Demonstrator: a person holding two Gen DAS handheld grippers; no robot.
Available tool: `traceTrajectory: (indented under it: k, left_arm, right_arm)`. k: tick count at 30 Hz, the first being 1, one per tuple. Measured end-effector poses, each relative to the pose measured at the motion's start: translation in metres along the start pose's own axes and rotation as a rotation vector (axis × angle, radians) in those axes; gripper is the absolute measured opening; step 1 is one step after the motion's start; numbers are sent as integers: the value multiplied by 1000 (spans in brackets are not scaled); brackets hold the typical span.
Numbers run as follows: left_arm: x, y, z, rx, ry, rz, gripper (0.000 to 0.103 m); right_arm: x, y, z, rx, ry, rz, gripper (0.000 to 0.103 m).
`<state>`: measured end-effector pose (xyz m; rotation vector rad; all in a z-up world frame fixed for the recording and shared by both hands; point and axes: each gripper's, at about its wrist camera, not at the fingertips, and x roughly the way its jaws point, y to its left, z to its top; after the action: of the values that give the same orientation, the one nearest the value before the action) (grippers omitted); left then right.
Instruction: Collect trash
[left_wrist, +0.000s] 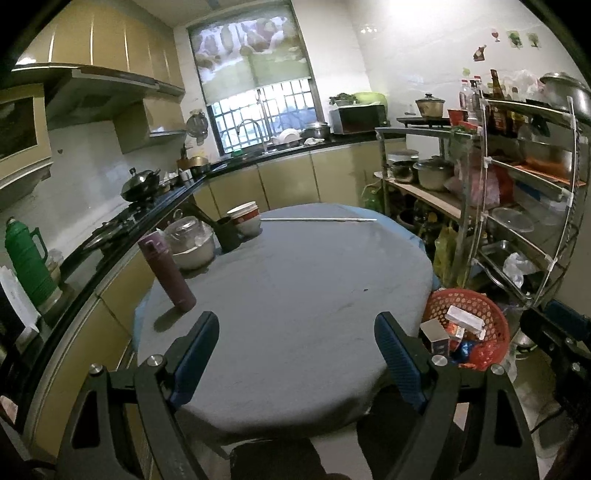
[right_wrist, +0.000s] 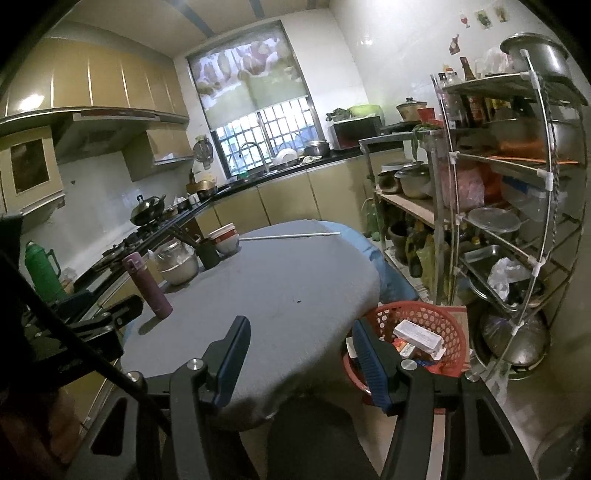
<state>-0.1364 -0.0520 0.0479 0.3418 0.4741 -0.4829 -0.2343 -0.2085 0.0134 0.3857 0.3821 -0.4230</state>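
A red perforated basket (left_wrist: 480, 306) stands on the floor at the right edge of the round table (left_wrist: 295, 288). It holds several pieces of trash, among them a white carton (left_wrist: 464, 318) and a small grey box (left_wrist: 436, 334). The basket also shows in the right wrist view (right_wrist: 432, 314) with the white carton (right_wrist: 417, 334) on top. My left gripper (left_wrist: 297, 325) is open and empty above the table's near edge. My right gripper (right_wrist: 299, 330) is open and empty, its right finger in front of the basket. The grey tablecloth shows only a tiny dark speck (left_wrist: 365, 290).
On the table's far left stand a purple flask (left_wrist: 168, 273), a covered metal bowl (left_wrist: 190, 240), a dark cup (left_wrist: 227, 232) and stacked bowls (left_wrist: 245, 218). A thin white rod (left_wrist: 317, 219) lies at the far edge. A metal rack (left_wrist: 524, 192) stands right, a counter left.
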Motion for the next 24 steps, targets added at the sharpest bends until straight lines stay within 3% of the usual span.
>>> traceTrajectory:
  k: [24]
  left_arm:
    - [-22,18,0,-37,-85,12,87]
  right_arm:
    - [-9,28,0,-59,-33,-15,61]
